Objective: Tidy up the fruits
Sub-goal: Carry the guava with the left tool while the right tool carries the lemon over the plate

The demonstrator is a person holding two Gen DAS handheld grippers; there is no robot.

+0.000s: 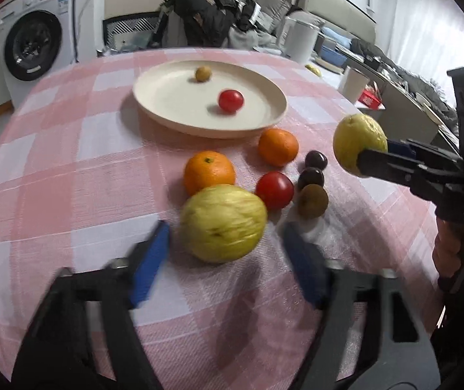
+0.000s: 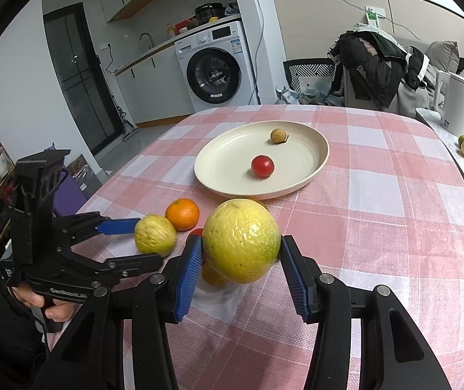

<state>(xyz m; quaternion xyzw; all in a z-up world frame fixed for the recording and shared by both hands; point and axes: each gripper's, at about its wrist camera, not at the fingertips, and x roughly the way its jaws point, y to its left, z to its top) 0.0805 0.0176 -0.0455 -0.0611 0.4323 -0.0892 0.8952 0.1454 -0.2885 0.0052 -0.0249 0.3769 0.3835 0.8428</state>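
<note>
While the right gripper [image 2: 241,253] is clamping one yellow fruit [image 2: 241,240] aloft, the left gripper [image 1: 225,247] is straddling, unclenched, the second yellow fruit [image 1: 223,222] lying straight ahead between its fingers.

The pink checked tablecloth [image 2: 378,195] lies bare along its right side and far edge, giving open passage round the cream plate [image 2: 316,159]; the plate itself holds only a small brown fruit [image 2: 278,136] and a red tomato [image 2: 262,166], with bare floor between and around them. Before the plate's near rim, two oranges [image 1: 209,172] [image 1: 278,147], a tomato [image 1: 274,190], two dark plums [image 1: 316,161] [image 1: 310,178] and a kiwi [image 1: 313,201] cluster tightly, blocking a low approach; the left gripper [image 1: 223,250] straddles a yellow-green fruit [image 1: 223,222] there.
</note>
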